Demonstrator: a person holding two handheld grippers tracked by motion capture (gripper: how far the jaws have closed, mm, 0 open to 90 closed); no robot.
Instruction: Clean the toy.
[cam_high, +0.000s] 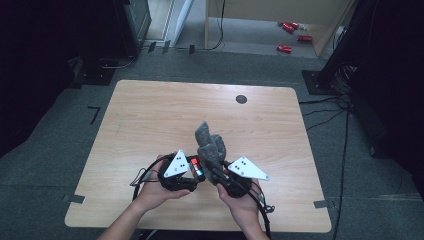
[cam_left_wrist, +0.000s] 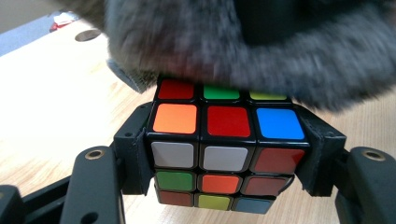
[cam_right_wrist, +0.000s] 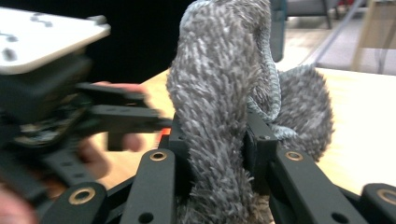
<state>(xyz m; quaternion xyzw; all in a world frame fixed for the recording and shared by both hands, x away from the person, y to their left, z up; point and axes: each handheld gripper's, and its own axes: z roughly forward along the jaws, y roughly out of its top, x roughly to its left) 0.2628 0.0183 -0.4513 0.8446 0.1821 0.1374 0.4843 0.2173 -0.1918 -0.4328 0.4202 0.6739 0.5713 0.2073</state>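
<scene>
Left tongs (cam_left_wrist: 224, 154) were clamped on a scrambled cube (cam_left_wrist: 223, 156), jaws pressing its two opposite sides; the cube was held above the tabletop (cam_high: 150, 125), near the person's edge and roughly centred. Right tongs (cam_right_wrist: 217, 154) were closed narrow on a fold of grey shaggy cloth (cam_right_wrist: 219, 93), which stood up out of the jaws and flopped over toward the cube. In the high view the left tongs (cam_high: 192, 170) and right tongs (cam_high: 215, 172) sat just beside each other, each in a hand, with the cloth (cam_high: 210, 142) rising between and beyond them and the cube (cam_high: 196, 167) showing as a small red patch at the left jaws. In the left gripper view the cloth (cam_left_wrist: 243, 42) lay across the top of the cube, touching or very nearly touching its upper row; whether it pressed on the stickers could not be told because of blur. Judged step: wiping the cube with the cloth, at the stage of contact on the top face. Progress could not be judged; no dirt or marks were discernible. The next move would call for drawing the cloth across the face while the left grip kept the cube steady, then turning the cube to present another side. Risk, as a judgement: a sideways pull from the cloth could twist a layer or shift the cube in the jaws.
</scene>
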